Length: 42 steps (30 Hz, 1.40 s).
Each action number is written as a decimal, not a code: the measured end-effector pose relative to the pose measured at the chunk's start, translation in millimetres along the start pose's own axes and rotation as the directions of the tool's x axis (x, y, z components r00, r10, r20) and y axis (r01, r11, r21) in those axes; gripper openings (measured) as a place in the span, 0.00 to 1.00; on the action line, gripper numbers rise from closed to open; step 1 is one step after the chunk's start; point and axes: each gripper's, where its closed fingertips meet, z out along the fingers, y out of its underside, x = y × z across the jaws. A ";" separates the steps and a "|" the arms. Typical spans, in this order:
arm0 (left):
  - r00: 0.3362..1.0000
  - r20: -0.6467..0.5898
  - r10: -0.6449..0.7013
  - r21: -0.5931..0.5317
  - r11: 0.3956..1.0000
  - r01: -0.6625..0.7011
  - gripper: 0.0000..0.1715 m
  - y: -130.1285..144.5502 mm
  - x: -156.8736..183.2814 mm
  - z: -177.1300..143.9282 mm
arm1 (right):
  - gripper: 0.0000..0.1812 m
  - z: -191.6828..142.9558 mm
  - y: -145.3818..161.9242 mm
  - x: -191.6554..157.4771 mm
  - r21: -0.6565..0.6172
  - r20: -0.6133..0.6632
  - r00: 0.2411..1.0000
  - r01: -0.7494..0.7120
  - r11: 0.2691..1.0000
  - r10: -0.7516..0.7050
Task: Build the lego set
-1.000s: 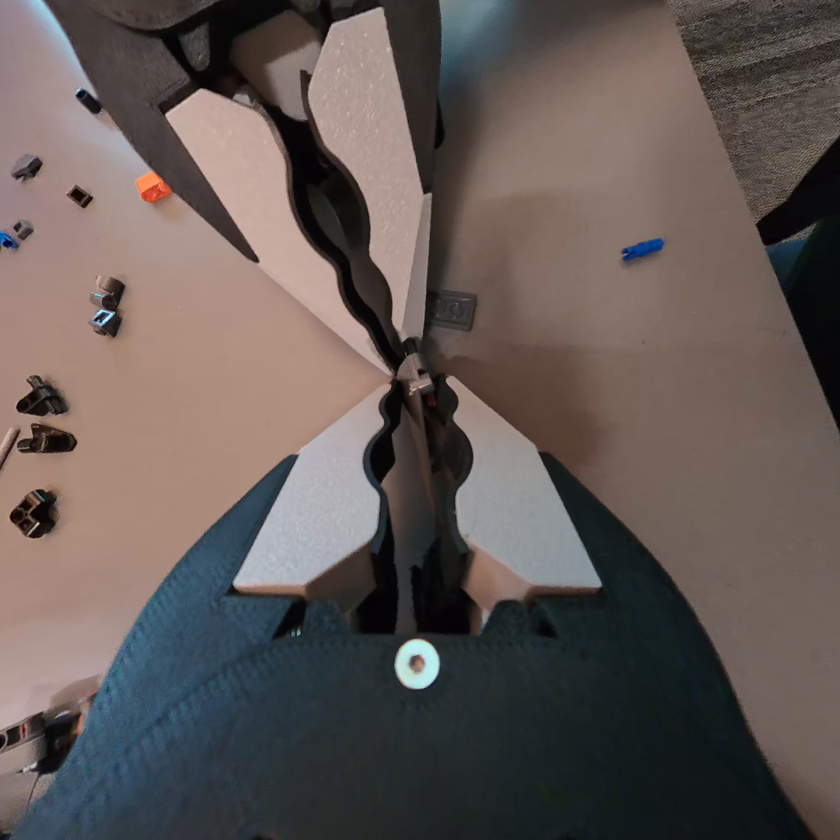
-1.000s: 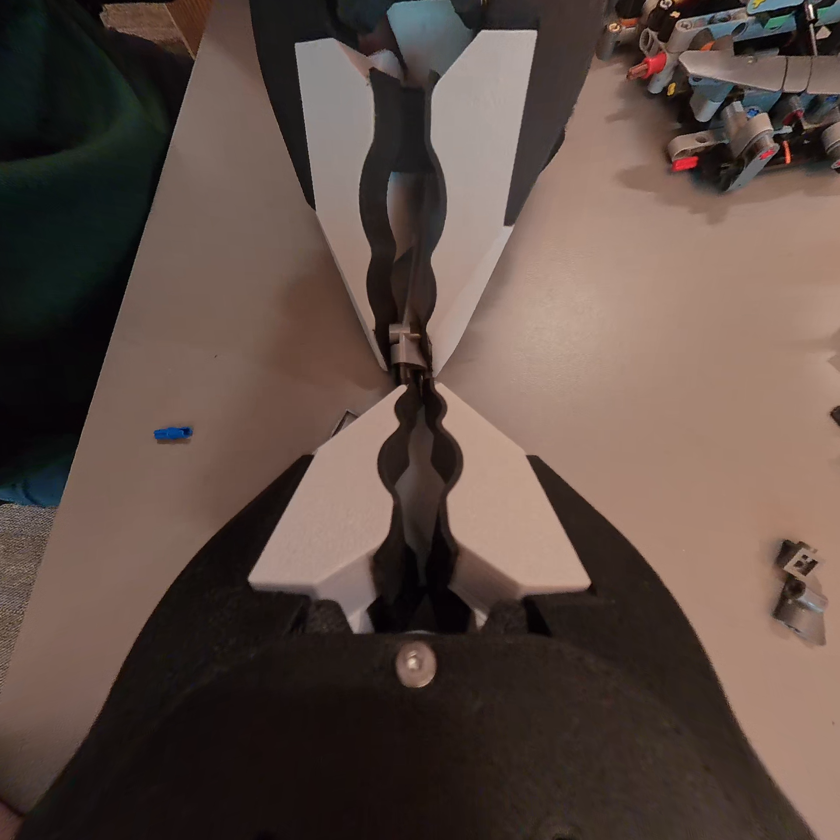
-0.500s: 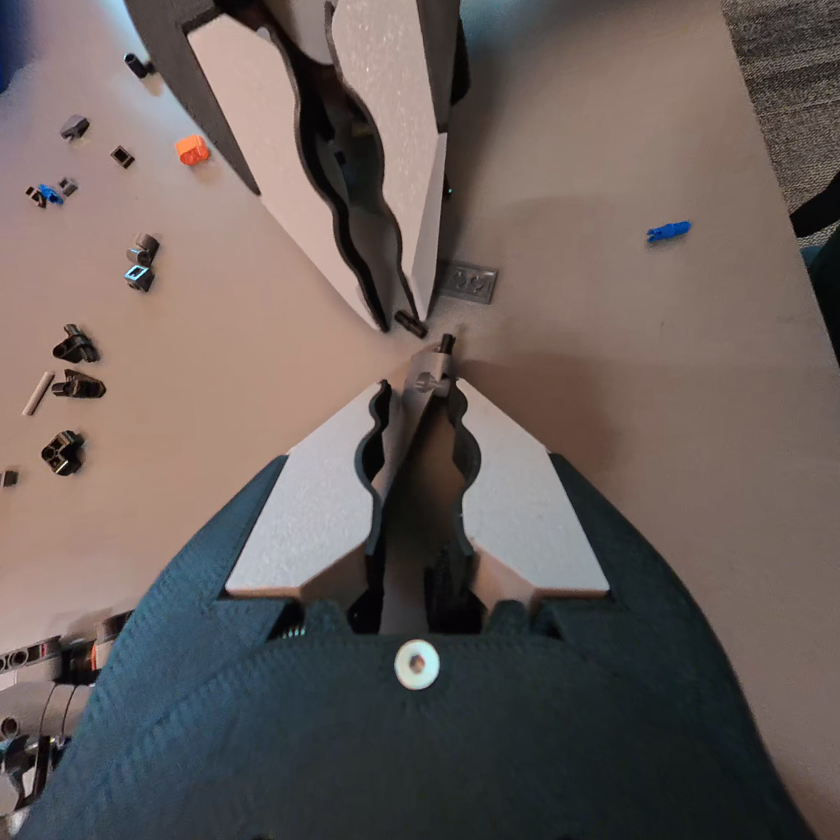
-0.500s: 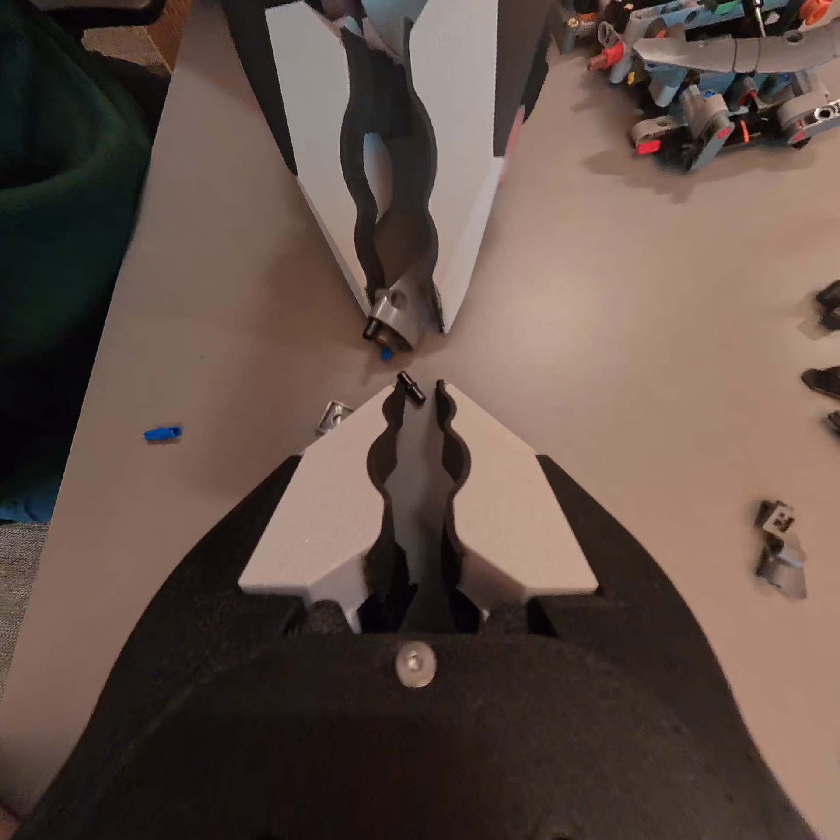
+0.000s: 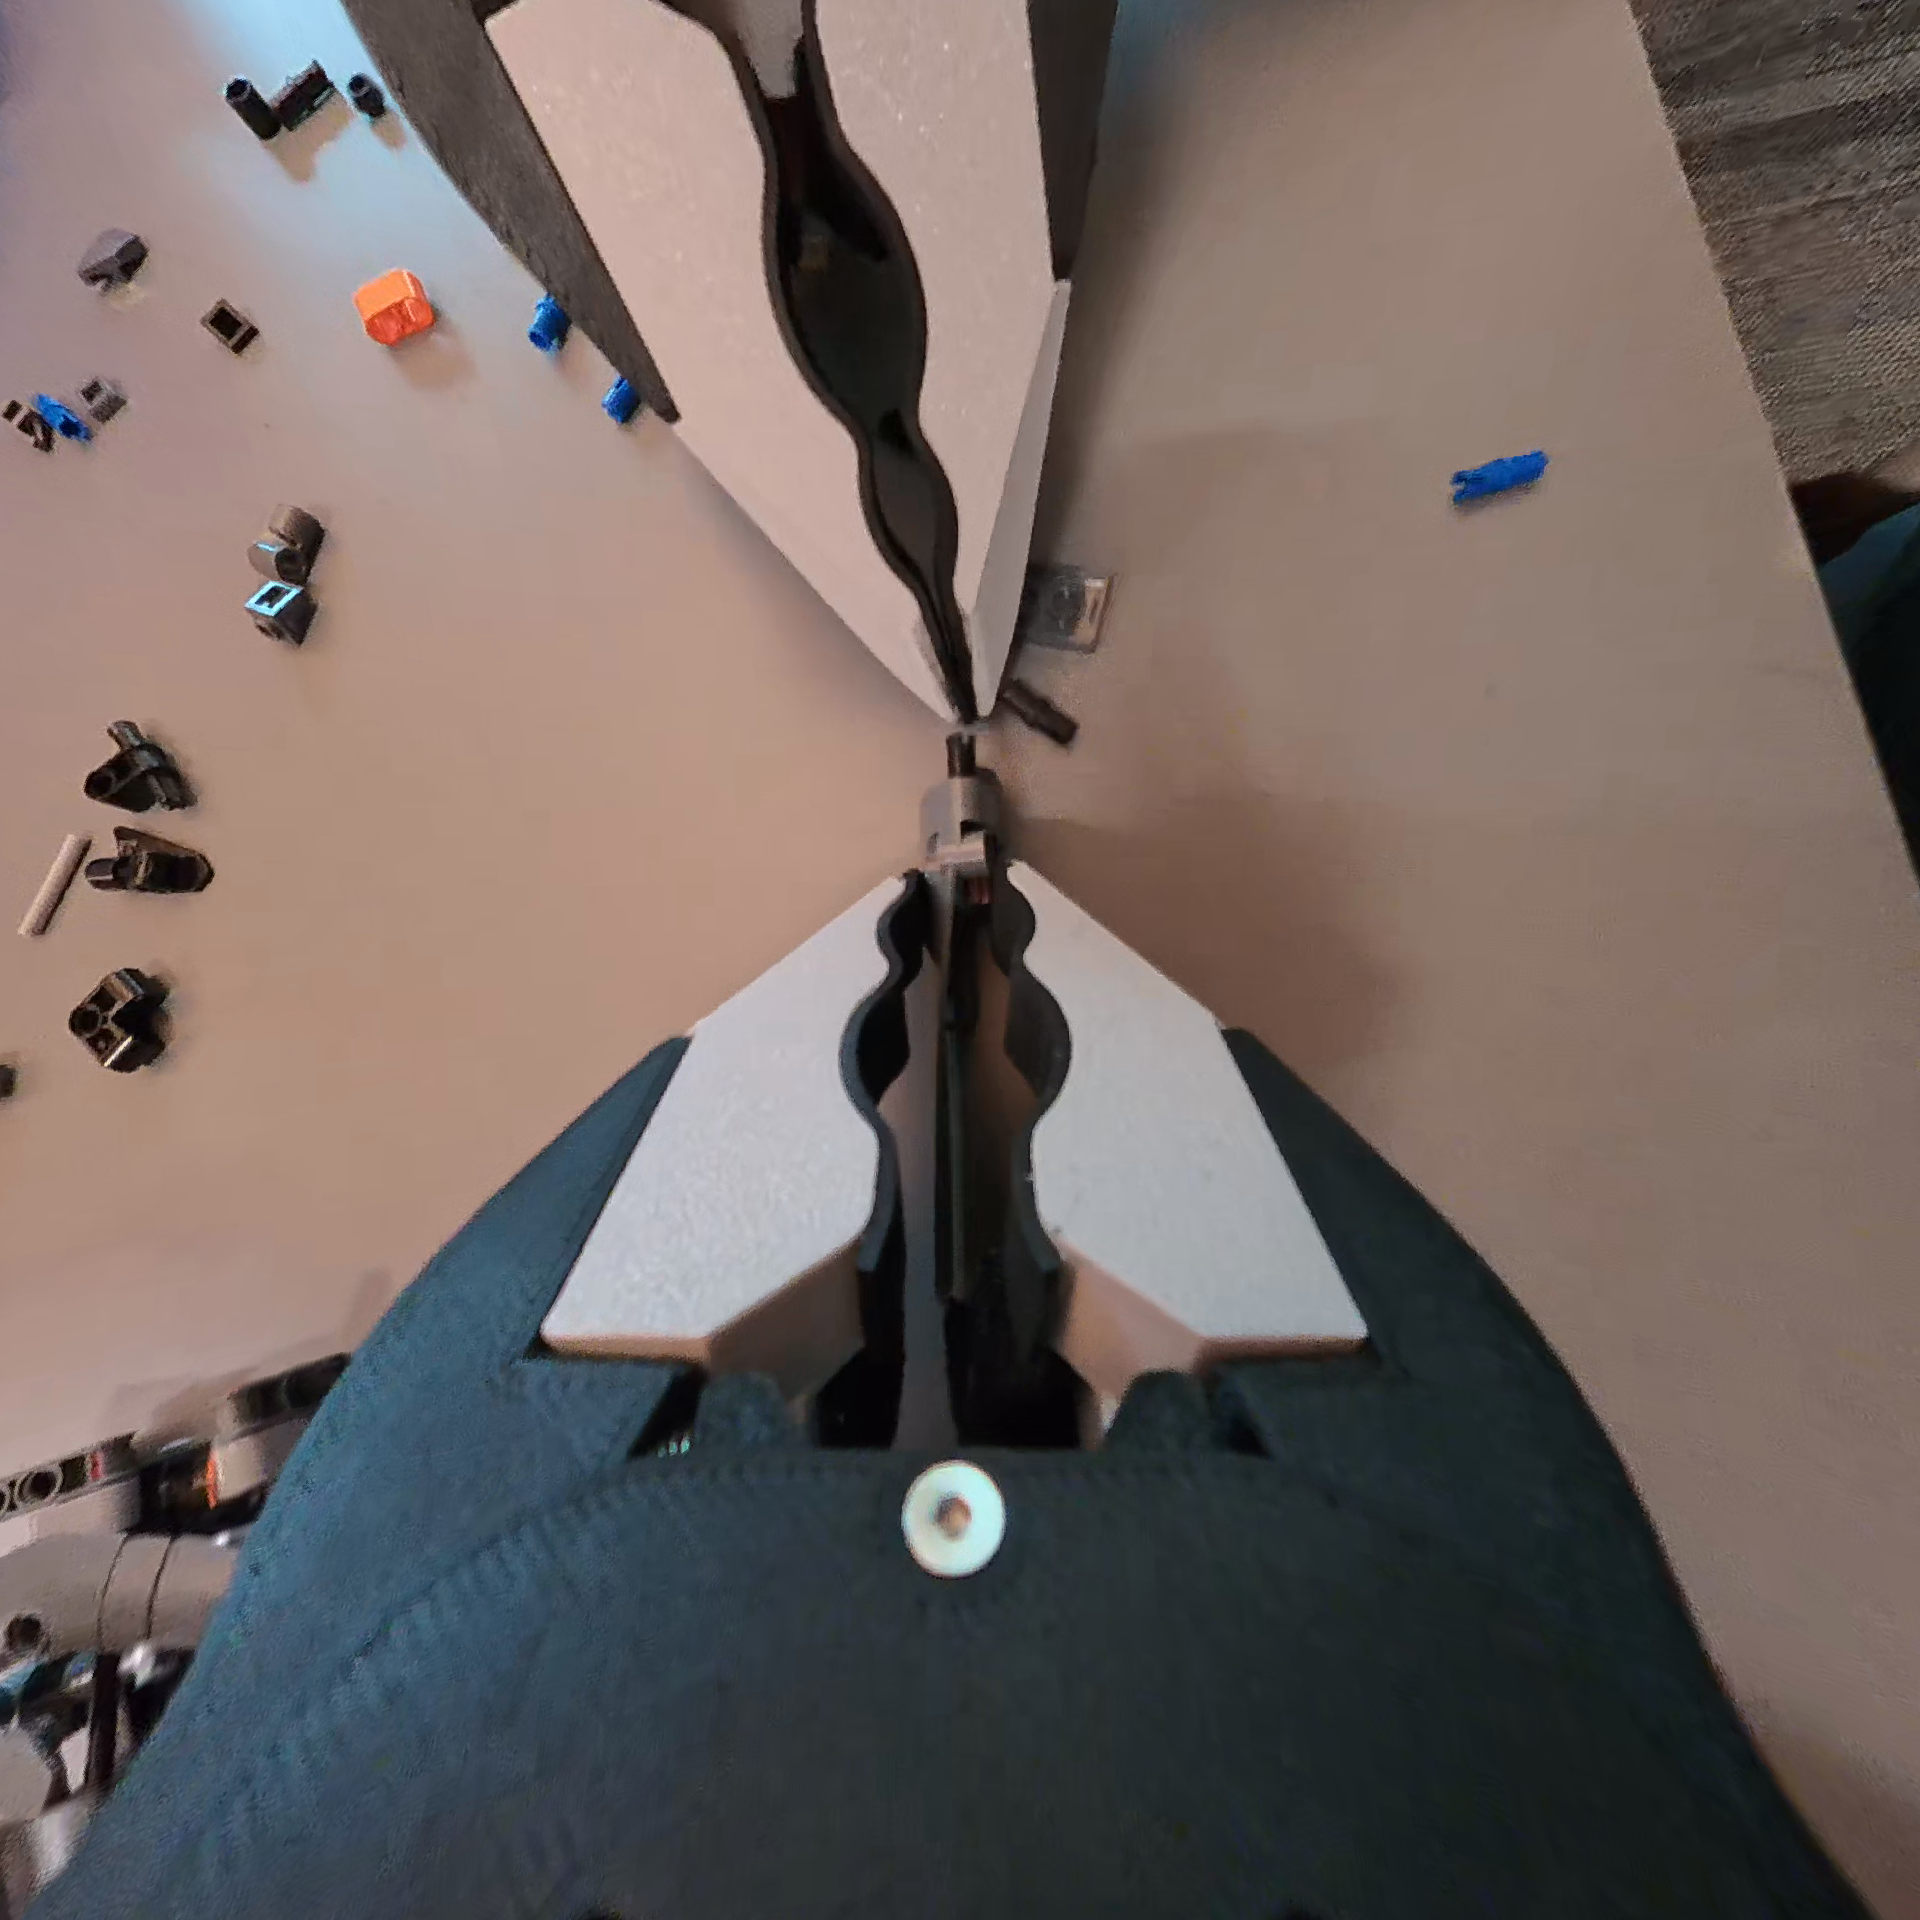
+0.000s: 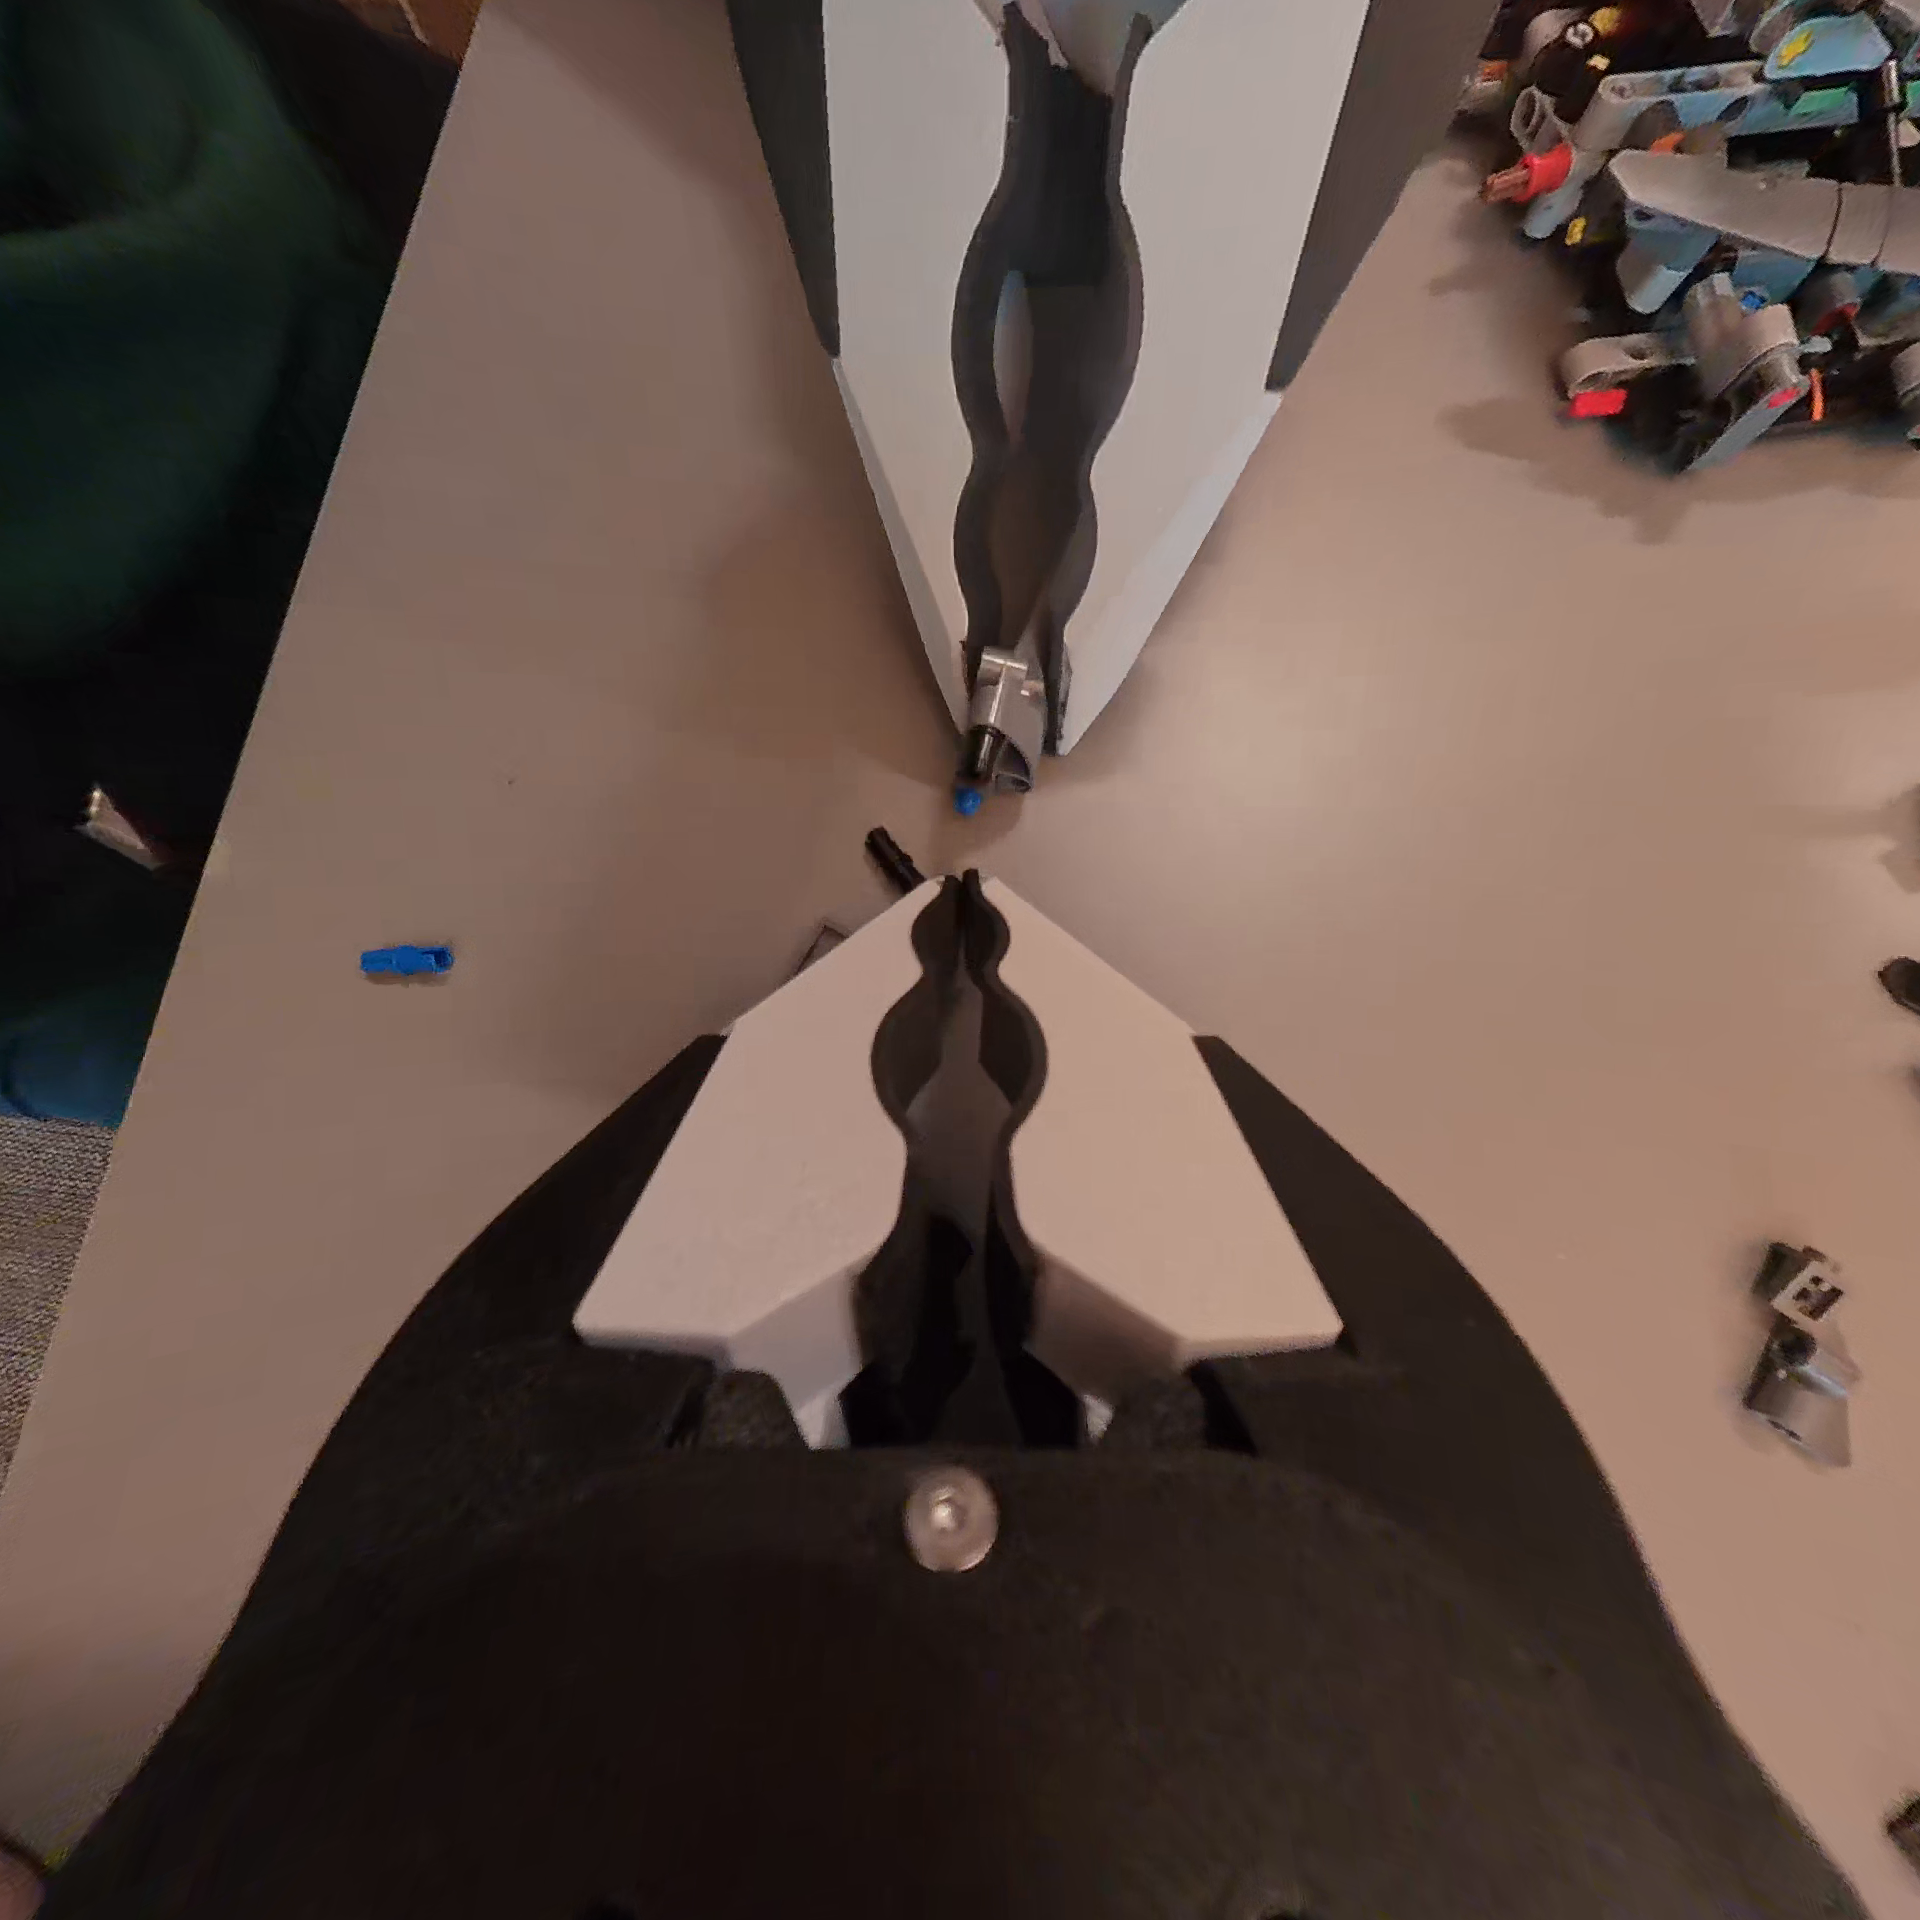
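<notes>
Clamping the grey connector [image 5: 961, 821] in the left gripper [image 5: 961, 883], with a black pin stub [image 5: 961, 756] poking out of its far end toward the right gripper [image 6: 961, 883]. Facing tip to tip over the table [image 6: 1351, 831], almost touching. Showing the right gripper's jaws pressed together, with nothing seen between them. Lying loose on the table just beside those tips, to their left in the right wrist view: a second black pin [image 6: 888, 854], long axis slanted across the line of the fingers, not along it. Nearer the right gripper than the left, though close to both. Probably calls for parting the right jaws, shifting slightly left and turning to span the pin's short width before lifting.
</notes>
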 end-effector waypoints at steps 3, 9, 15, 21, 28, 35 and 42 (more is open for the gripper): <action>1.000 0.008 -0.023 -0.021 1.000 0.023 0.06 7.2 4.0 -6.8 | 0.00 -0.9 -1.2 0.8 -0.008 -0.017 1.000 0.003 1.000 -0.003; 0.996 0.056 -0.068 -0.049 0.996 0.070 0.06 22.7 15.1 -21.9 | 0.11 -12.1 -7.6 -5.6 -0.043 -0.081 0.993 -0.095 0.995 0.091; 0.996 0.050 -0.078 0.009 0.997 0.078 0.06 26.8 23.9 -27.1 | 0.09 -1.1 0.3 -11.4 -0.123 -0.181 0.979 -0.111 0.986 0.088; 0.996 0.074 -0.050 0.004 0.999 0.050 0.06 30.7 26.4 -30.8 | 0.01 2.0 -0.8 -11.3 -0.084 -0.165 0.978 -0.143 0.986 0.128; 0.995 0.091 -0.045 0.010 0.999 0.045 0.06 33.3 26.0 -33.1 | 0.01 1.8 -0.8 -11.0 -0.084 -0.189 0.969 -0.176 0.981 0.157; 0.994 0.099 -0.037 0.010 0.999 0.036 0.06 33.3 24.2 -32.9 | 0.01 2.5 -1.5 -9.7 -0.088 -0.201 0.963 -0.199 0.976 0.178; 0.994 0.103 -0.034 0.010 0.999 0.034 0.06 33.3 24.3 -33.0 | 0.01 3.5 -2.4 -9.2 -0.087 -0.227 0.956 -0.211 0.974 0.187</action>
